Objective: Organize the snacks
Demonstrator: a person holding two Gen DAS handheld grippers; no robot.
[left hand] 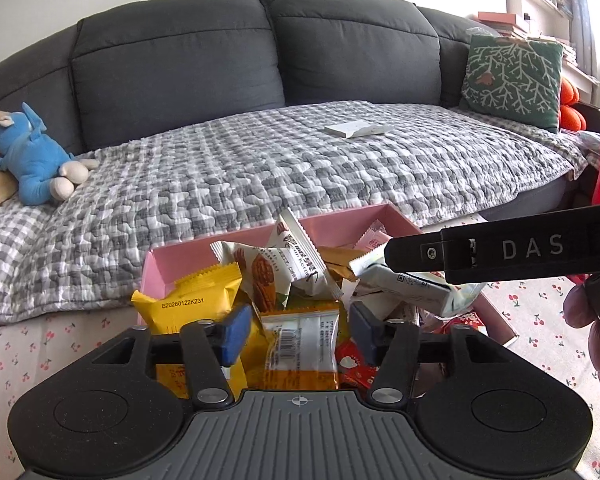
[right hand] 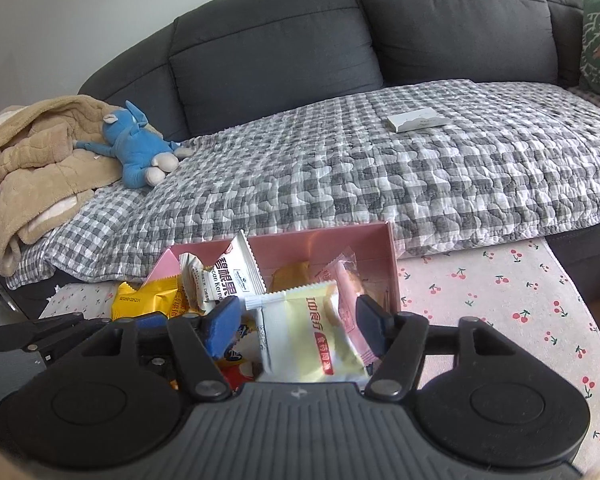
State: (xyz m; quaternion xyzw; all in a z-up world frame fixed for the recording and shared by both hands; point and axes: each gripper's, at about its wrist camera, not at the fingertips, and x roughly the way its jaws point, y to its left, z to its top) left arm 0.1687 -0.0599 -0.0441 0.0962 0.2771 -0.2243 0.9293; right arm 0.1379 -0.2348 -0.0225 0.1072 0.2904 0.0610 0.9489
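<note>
Hovering with both grippers' fingers (left hand: pixel 236 330) (right hand: pixel 222 326) parted, gripping nothing, over pink box (left hand: pixel 332 222) crowded with snack packets (right hand: pixel 308 332); sofa (left hand: pixel 260 160) lying behind.

Dark grey sofa (left hand: pixel 180 60), checked quilt (left hand: pixel 260 168), blue plush toy (left hand: pixel 28 152), green cushion (left hand: pixel 512 76), cherry-print cloth (right hand: pixel 500 292), beige blanket (right hand: pixel 40 152)

One pink box (right hand: pixel 342 246); one blue plush toy (right hand: pixel 138 148); one green cushion (left hand: pixel 514 78); two yellow snack packets (left hand: pixel 196 300) visible; further packets uncountable.

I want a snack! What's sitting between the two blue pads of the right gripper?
A pale yellow-and-white snack packet lies between the pads of the right gripper, over the pink box. The pads aren't squeezing it, as the right wrist view shows.
</note>
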